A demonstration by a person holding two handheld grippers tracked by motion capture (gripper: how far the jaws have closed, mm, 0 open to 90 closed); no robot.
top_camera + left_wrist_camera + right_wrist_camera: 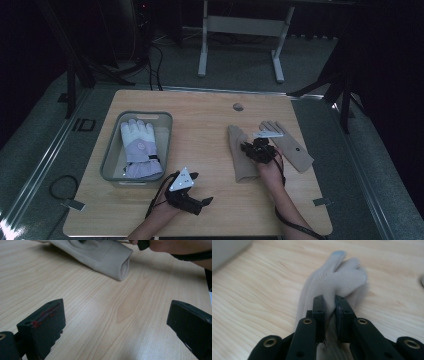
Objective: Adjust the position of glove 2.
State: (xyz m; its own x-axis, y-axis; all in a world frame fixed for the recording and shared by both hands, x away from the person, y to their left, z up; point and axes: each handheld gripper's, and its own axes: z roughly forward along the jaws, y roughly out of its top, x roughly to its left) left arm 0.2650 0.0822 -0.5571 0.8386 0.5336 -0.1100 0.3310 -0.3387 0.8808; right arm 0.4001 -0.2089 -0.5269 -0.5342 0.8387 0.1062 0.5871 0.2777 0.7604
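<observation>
Your right tool [330,308] is pinched tight on a fold of the tan glove [337,280] lying on the table [200,125]. A second tan glove [292,147] lies flat just to the right of that tool. Your left tool [192,192] sits low over bare wood with its 2 jaws wide apart and nothing between them. Ahead of it you can see the open cuff of the tan glove. Left of that tool, a white and purple glove [140,150] rests in a grey bin [111,150].

Lab-like recording space: lone wooden table [200,107], dark surroundings, floor cables [155,55], grey carpet [240,65].
</observation>
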